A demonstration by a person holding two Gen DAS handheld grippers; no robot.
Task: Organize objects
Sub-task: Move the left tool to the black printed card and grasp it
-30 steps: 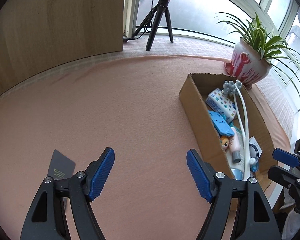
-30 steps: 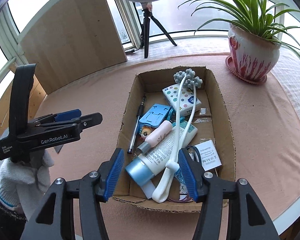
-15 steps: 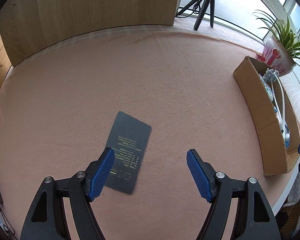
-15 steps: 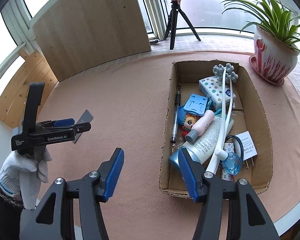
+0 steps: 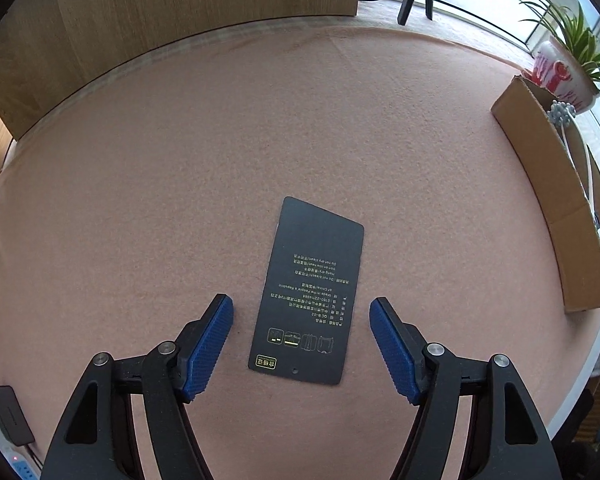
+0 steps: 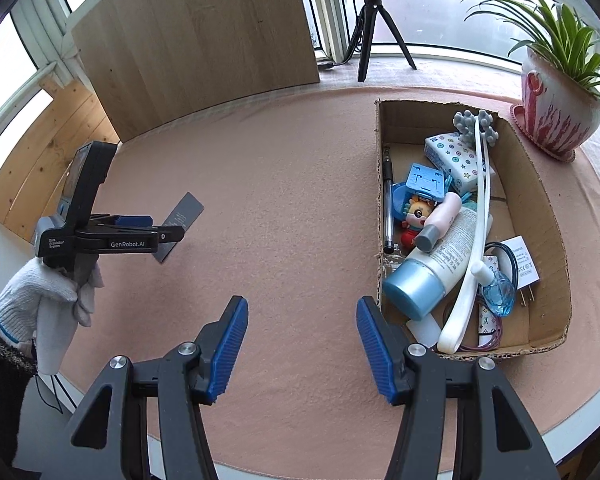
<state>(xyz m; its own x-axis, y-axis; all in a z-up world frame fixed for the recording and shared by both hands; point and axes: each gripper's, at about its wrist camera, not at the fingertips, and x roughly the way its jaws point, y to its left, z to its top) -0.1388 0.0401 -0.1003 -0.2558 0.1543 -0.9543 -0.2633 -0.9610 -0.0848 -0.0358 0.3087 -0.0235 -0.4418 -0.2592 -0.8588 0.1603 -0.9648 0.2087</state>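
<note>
Meanwhile one black card (image 5: 311, 292) lies between the left gripper's (image 5: 301, 346) closing jaws, untouched; right gripper's (image 6: 302, 346) spread.

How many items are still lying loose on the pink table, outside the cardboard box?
1: the black card, flat on the pink table between the left gripper's closing jaws. Nothing else loose shows; table parts are out of frame.

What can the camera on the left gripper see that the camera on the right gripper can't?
Only the left wrist view shows the gold print on the black card, which lies flat between the closing left gripper pads, untouched.

Only the right wrist view shows what fills the cardboard box: a lotion tube, pen, doll. It also shows the gloved hand and the right gripper, open and empty.

Both show the card, box, potted plant and pink cloth.
</note>
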